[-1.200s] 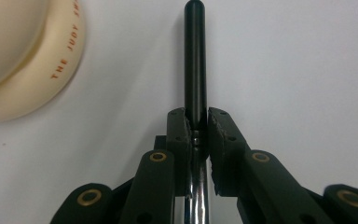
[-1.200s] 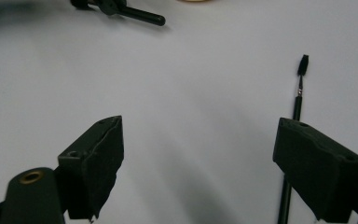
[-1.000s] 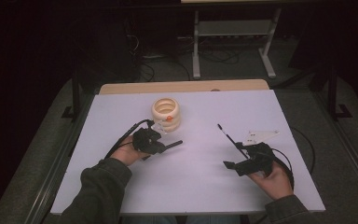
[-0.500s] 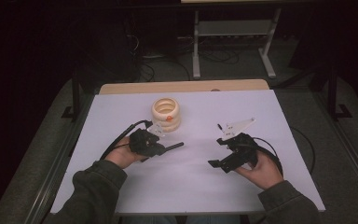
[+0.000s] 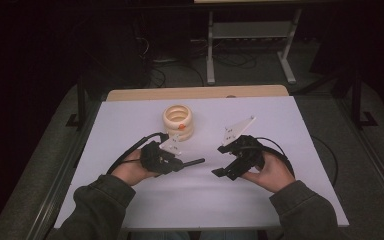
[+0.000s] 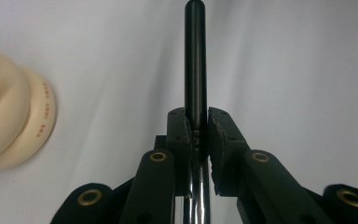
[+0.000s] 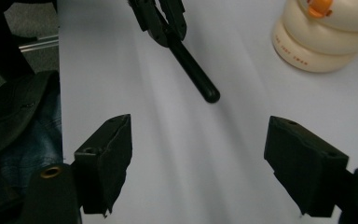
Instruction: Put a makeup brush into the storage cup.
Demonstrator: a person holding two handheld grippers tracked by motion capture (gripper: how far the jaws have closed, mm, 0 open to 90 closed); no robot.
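Note:
A thin black rod [image 5: 193, 161] points right from my left gripper [image 5: 180, 163], which is shut on it. In the left gripper view the rod [image 6: 195, 60] runs straight up from between the closed pads of the left gripper [image 6: 197, 126]. My right gripper [image 5: 221, 161] faces it from the right, apart from the rod's tip. Its jaws have just been closing a little, and they stand open with nothing between them. In the right gripper view the right gripper [image 7: 198, 154] is spread wide below the rod's rounded end [image 7: 209, 95]. A cream stack of rings [image 5: 178, 120] with an orange piece stands behind.
Both hands hover over a white sheet [image 5: 290, 150] on the table, with a wooden strip [image 5: 195, 93] at its far edge. A metal stand [image 5: 250, 35] and cables lie on the dark floor beyond. The ring stack [image 7: 326, 37] sits close to the rod's far side.
Both hands have risen and drawn toward each other. The right gripper has moved left to the middle and turned to face the rod. The left gripper still holds the rod.

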